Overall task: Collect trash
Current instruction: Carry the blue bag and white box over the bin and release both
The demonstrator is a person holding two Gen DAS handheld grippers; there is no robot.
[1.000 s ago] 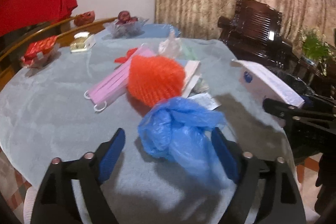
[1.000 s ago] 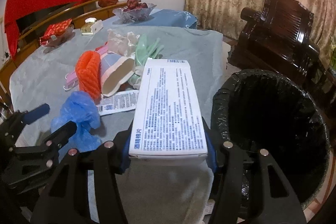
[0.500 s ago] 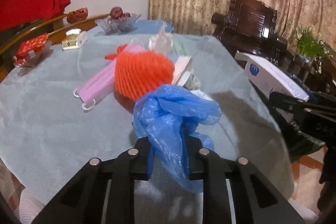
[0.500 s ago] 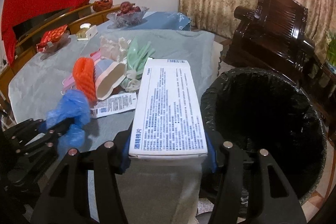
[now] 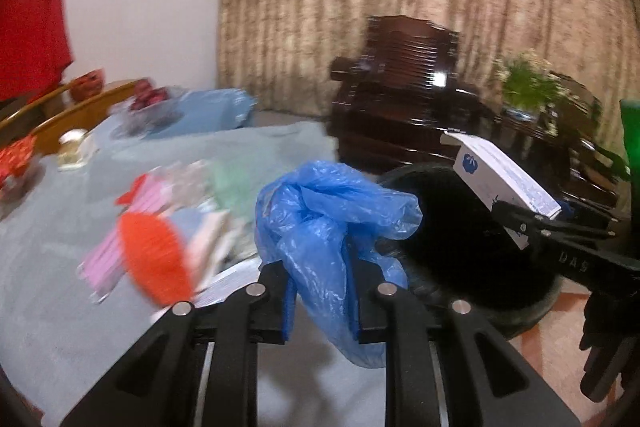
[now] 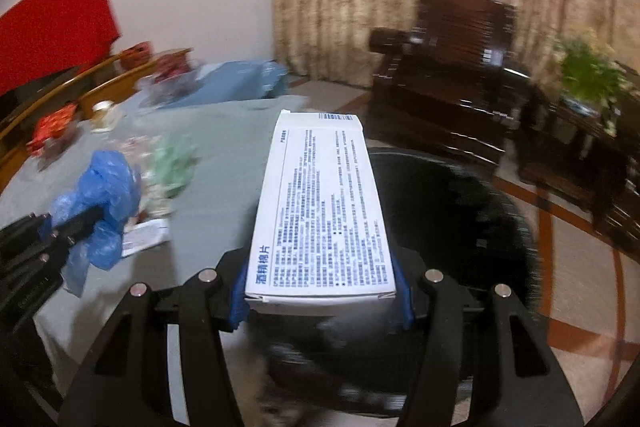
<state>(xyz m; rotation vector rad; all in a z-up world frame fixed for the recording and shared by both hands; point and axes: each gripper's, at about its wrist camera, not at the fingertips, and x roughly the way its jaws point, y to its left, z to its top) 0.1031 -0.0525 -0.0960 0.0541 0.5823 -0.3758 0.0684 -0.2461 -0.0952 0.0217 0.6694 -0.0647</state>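
Trash: two pieces were in the air, both headed for the black-lined bin (image 5: pixel 460 227) off the table's (image 6: pixel 224 163) edge.
Left gripper (image 5: pixel 322 303): clamped narrow on a crumpled blue plastic bag (image 5: pixel 328 219), lifted clear of the table, loose end dangling below the jaws.
Right gripper (image 6: pixel 320 303): squeezed onto the near end of a white printed box (image 6: pixel 320 211), which stuck out flat over the bin's mouth.
Step in hand: looked to me like the carry-and-drop stage, with the box closer to going in than the bag.
Next move: I'd guess let the box go over the opening, then bring the bag across and release it well inside, since thin plastic drifts.
Leftovers: orange mesh thing (image 5: pixel 156 259), pink face mask (image 5: pixel 108 259), pale green plastic (image 6: pixel 172 163) and a paper slip (image 6: pixel 144 235) were on the table, all a bit blurry.
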